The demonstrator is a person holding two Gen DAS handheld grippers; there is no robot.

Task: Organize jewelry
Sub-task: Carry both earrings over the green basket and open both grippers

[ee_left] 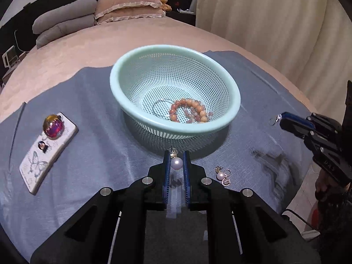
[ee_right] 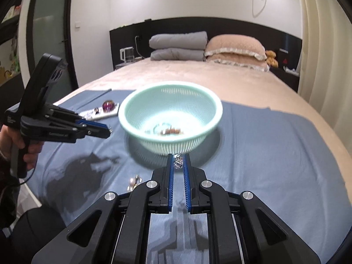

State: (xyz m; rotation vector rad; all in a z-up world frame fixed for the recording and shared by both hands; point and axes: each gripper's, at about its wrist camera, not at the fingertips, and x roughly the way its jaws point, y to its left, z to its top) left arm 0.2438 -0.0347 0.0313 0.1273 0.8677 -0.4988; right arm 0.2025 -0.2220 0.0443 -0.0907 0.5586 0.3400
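Observation:
A mint green mesh basket (ee_left: 176,49) (ee_right: 173,85) stands on a blue cloth (ee_left: 99,121) spread on the bed. Orange and pink bead bracelets (ee_left: 189,110) and a thin silver ring lie in it. My left gripper (ee_left: 177,156) is shut on a pearl earring (ee_left: 177,164), held above the cloth just in front of the basket. In the right wrist view, my right gripper (ee_right: 178,157) is shut on a small sparkling earring (ee_right: 178,164), also raised near the basket. A few loose earrings (ee_left: 223,175) (ee_right: 134,181) lie on the cloth between the two grippers.
A phone in a white butterfly case (ee_left: 46,151) (ee_right: 101,110) lies on the cloth left of the basket. Pillows and a folded grey quilt (ee_right: 178,44) sit at the head of the bed. A curtain (ee_left: 275,22) hangs on the right.

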